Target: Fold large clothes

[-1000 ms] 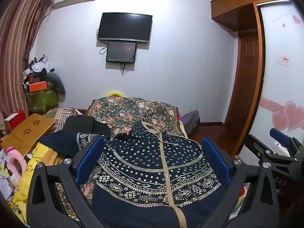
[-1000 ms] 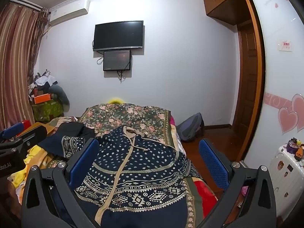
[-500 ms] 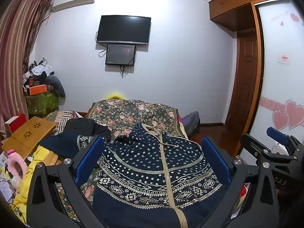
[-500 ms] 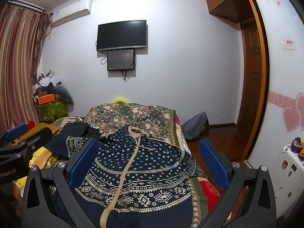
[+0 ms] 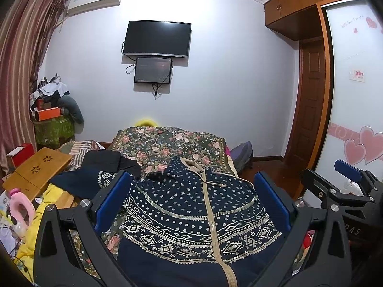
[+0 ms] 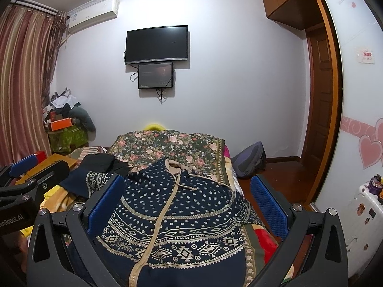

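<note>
Navy patterned garment point(image 5: 191, 215): hem cut off at the lower frame edge (both views); left sleeve partly hidden beneath black clothing point(image 5: 105, 161).

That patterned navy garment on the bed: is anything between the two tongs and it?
Nothing visible. The garment lies spread on the bed, and both open tongs, left and right, hover right over it.

White wall point(image 5: 227, 83) across the middle, black TV point(image 5: 156, 38) hung high. Striped curtain point(image 5: 21, 55) at far left. Brown wooden door point(image 5: 311, 100) at right. Flowery bed cover point(image 5: 167, 143) low in the middle.
</note>
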A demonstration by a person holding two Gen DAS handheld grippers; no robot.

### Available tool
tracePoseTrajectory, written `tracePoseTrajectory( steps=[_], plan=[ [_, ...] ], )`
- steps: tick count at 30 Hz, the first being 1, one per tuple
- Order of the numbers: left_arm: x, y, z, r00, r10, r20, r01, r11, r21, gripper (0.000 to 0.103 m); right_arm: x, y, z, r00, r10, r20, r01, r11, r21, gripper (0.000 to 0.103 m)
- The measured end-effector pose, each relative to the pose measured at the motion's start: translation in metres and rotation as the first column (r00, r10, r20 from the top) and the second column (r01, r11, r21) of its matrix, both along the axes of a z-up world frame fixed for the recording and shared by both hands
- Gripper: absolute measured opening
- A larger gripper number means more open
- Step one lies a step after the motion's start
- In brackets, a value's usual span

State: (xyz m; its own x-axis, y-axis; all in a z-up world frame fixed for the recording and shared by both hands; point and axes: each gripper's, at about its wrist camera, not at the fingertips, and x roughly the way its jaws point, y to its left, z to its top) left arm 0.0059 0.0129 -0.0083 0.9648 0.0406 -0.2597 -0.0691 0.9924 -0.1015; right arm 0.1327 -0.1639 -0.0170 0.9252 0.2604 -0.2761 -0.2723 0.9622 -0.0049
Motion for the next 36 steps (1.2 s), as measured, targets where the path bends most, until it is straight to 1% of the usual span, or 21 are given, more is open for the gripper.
tracePoseTrajectory(
  steps=[36],
  plan=[
    [0.0002, 0.0026, -0.0033, 1.000, 0.007, -0.004, -0.007, 1.000, -0.016, 0.103, 0.0011, -0.0009, -0.0009, 1.000, -0.001, -0.012, 0.001, 1.000, 0.003, 0.103]
  ],
)
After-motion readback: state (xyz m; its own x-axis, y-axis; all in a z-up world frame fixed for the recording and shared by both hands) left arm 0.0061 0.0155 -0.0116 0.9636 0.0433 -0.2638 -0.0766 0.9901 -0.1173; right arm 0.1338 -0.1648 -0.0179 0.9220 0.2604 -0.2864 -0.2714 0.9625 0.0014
